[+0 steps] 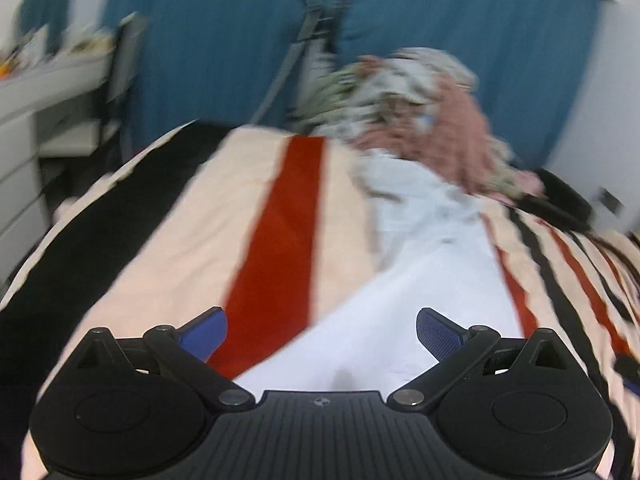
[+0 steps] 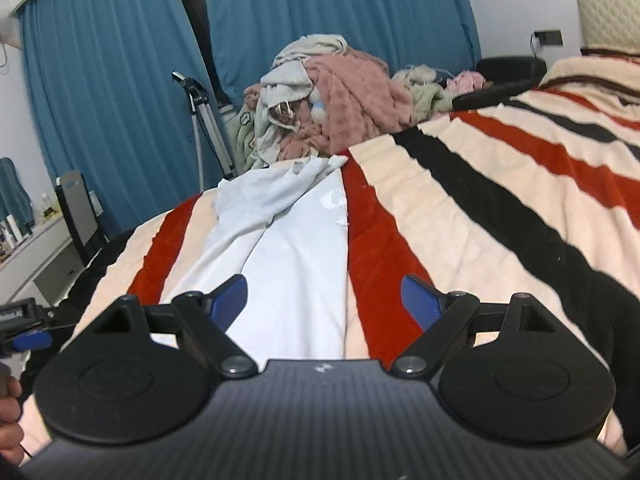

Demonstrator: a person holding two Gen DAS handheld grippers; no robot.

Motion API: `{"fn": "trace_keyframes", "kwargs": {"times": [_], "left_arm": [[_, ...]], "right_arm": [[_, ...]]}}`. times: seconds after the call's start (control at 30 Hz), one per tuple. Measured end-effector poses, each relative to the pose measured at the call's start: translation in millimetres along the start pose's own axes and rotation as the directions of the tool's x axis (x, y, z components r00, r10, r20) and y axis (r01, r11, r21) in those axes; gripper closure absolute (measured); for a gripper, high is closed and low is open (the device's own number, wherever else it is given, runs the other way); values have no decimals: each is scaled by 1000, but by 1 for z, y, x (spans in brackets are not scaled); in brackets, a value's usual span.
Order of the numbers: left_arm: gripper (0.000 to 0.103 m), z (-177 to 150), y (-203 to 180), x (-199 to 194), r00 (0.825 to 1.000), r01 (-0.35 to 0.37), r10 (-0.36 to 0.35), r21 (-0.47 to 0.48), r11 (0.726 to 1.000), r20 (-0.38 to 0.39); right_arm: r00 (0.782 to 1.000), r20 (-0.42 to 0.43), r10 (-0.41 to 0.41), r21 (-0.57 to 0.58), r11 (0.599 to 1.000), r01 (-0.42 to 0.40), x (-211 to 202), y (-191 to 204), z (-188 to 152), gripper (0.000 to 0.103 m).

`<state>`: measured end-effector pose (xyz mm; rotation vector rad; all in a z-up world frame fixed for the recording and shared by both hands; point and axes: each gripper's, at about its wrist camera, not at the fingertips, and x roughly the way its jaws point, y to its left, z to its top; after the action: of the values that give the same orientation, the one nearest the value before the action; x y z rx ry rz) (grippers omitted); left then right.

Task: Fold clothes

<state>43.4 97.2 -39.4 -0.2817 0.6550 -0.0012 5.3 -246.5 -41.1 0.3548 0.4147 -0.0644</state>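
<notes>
A pale blue-white garment lies stretched lengthwise on the striped blanket, its far end crumpled and frayed. In the left wrist view my left gripper hovers open above the garment's near end, blue pads wide apart with nothing between them. My right gripper is open too, over the garment's near right edge and a red stripe, nothing held. At the left edge of the right wrist view the left gripper and a hand show.
A heap of unfolded clothes, pink, grey and patterned, sits at the bed's far end before blue curtains. A tripod stands by the curtain. A white desk with small items and a chair is at left. A headboard is at far right.
</notes>
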Motion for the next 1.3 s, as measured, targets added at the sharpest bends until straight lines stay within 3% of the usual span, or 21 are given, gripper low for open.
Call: {"fn": "trace_keyframes", "kwargs": {"times": [0.07, 0.2, 0.37, 0.5, 0.53, 0.57, 0.6, 0.63, 0.7, 0.83, 0.9, 0.97, 1.03, 1.17, 1.3], "left_arm": [[2, 0, 25, 4, 998, -50, 44, -120, 992, -50], [10, -7, 61, 11, 983, -141, 99, -293, 946, -153], [20, -14, 69, 24, 967, -168, 95, -314, 934, -237], [45, -25, 64, 33, 938, -244, 162, -252, 936, -307], [60, -28, 62, 32, 932, -268, 191, -232, 935, -309], [67, -29, 62, 32, 925, -293, 218, -217, 931, -311], [85, -30, 61, 31, 922, -304, 231, -211, 929, -309], [93, -31, 59, 27, 926, -296, 228, -203, 934, -300], [95, -31, 54, 20, 934, -279, 222, -184, 942, -280], [96, -29, 12, -23, 965, -238, 235, -11, 971, -115], [97, -34, -13, -57, 983, -181, 183, 79, 980, -25], [97, -46, -41, -90, 989, -137, 123, 213, 967, 78], [97, -60, -65, -118, 993, -60, 24, 304, 951, 119], [97, -96, -112, -135, 990, 90, -128, 430, 898, 58], [97, -125, -135, -110, 973, 226, -181, 418, 880, -145]], "right_arm": [[1000, -2, 13, 13, 1000, -13, 1, -1, -1, 18], [1000, -22, 8, 43, 999, -7, 2, -7, -4, 18], [998, -69, 14, 133, 991, -5, 8, -21, -8, 18], [994, -108, 9, 204, 979, 13, 13, -32, -10, 18], [993, -116, 10, 221, 975, 16, 14, -34, -11, 18], [992, -124, 9, 238, 971, 21, 15, -36, -11, 18], [992, -130, 7, 251, 968, 26, 16, -38, -12, 18], [991, -131, 7, 261, 965, 28, 16, -40, -12, 18], [992, -126, 7, 278, 960, 28, 14, -43, -12, 18], [995, -101, 10, 290, 957, 20, 6, -47, -9, 18], [996, -85, 3, 285, 958, 21, 2, -48, -7, 18], [998, -69, -9, 271, 962, 28, -1, -49, -4, 18], [998, -59, -15, 259, 965, 30, -2, -49, -2, 18], [998, -56, -7, 237, 971, 20, -1, -47, 1, 18], [994, -105, 34, 240, 971, -8, 5, -49, 1, 18]]}}
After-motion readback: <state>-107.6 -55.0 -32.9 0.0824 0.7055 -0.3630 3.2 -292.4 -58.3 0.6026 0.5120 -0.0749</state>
